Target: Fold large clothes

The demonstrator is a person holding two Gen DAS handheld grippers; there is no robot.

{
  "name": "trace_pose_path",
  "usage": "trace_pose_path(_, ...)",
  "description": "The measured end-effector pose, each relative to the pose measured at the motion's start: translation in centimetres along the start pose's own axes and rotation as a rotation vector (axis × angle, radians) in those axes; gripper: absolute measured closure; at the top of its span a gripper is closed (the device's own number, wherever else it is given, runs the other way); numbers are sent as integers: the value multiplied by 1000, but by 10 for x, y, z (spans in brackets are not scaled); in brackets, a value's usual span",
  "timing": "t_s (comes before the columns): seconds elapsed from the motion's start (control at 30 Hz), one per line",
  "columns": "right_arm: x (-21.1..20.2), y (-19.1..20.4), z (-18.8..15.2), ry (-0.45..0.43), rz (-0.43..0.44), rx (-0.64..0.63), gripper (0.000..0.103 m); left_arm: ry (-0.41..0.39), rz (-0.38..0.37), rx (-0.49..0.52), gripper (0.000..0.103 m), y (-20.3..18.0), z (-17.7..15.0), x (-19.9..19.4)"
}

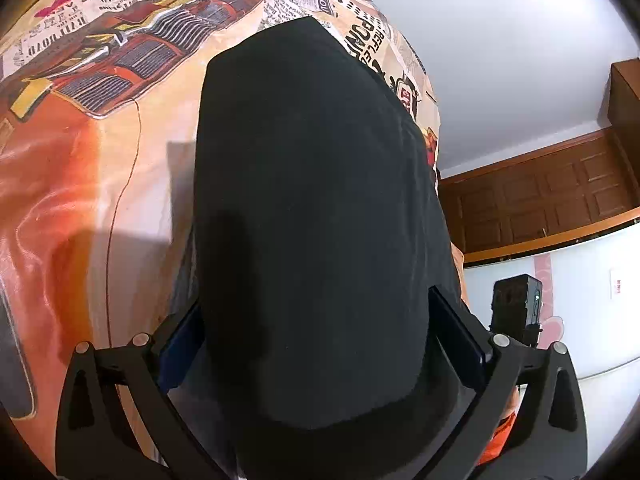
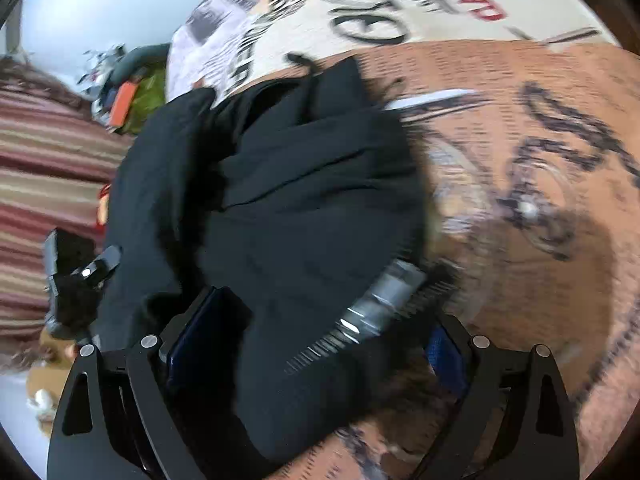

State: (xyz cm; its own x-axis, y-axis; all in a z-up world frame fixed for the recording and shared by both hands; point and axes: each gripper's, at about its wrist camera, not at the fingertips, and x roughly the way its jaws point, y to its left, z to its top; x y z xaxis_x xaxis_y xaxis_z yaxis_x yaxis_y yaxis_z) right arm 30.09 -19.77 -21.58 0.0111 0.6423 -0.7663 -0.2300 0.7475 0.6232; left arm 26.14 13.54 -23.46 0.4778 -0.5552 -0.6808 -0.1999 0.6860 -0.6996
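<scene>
A large black garment (image 1: 312, 208) fills the middle of the left wrist view, lying over a printed bedsheet (image 1: 100, 140). My left gripper (image 1: 320, 344) has its jaws spread wide, with the black cloth lying between and over them; the fingertips are hidden. In the right wrist view the same black garment (image 2: 280, 200) lies bunched in folds on the sheet (image 2: 540, 200). My right gripper (image 2: 312, 344) also stands wide, with cloth and a grey printed label (image 2: 384, 296) between its blue pads (image 2: 192, 332).
The other gripper's body (image 1: 516, 304) shows at the right in the left wrist view. Brown wooden cabinets (image 1: 560, 192) and a white wall stand behind. A striped cloth (image 2: 44, 168) and a cluttered pile (image 2: 128, 92) lie at the left in the right wrist view.
</scene>
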Motion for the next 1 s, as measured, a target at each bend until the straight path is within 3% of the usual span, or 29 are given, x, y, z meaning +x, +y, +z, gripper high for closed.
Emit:
trace_pose_path(0.13, 2, 1, 1, -5, 34, 11, 18, 22, -30, -23, 0, 6, 2, 0)
trace_pose_path(0.3, -15, -1, -4, -42, 60, 34, 66, -9, 12, 50, 14, -7, -2, -13)
trace_pose_path(0.43, -25, 12, -5, -59, 60, 10, 78, -36, 26, 109, 26, -26, -5, -34)
trace_pose_path(0.57, -32, 44, -3, -98, 20, -56, 81, -108, 46, 194, 29, -44, -3, -67)
trace_pose_path(0.7, -47, 83, 11, -178, 50, -126, 81, -186, 34, 250, 29, -58, 14, -113)
trace_pose_path(0.87, -53, 135, 31, -256, 65, -218, 81, -272, 36, 306, 29, -65, 46, -166)
trace_pose_path(1.0, -43, 168, 50, -284, 65, -273, 81, -312, 47, 312, 29, -63, 78, -186)
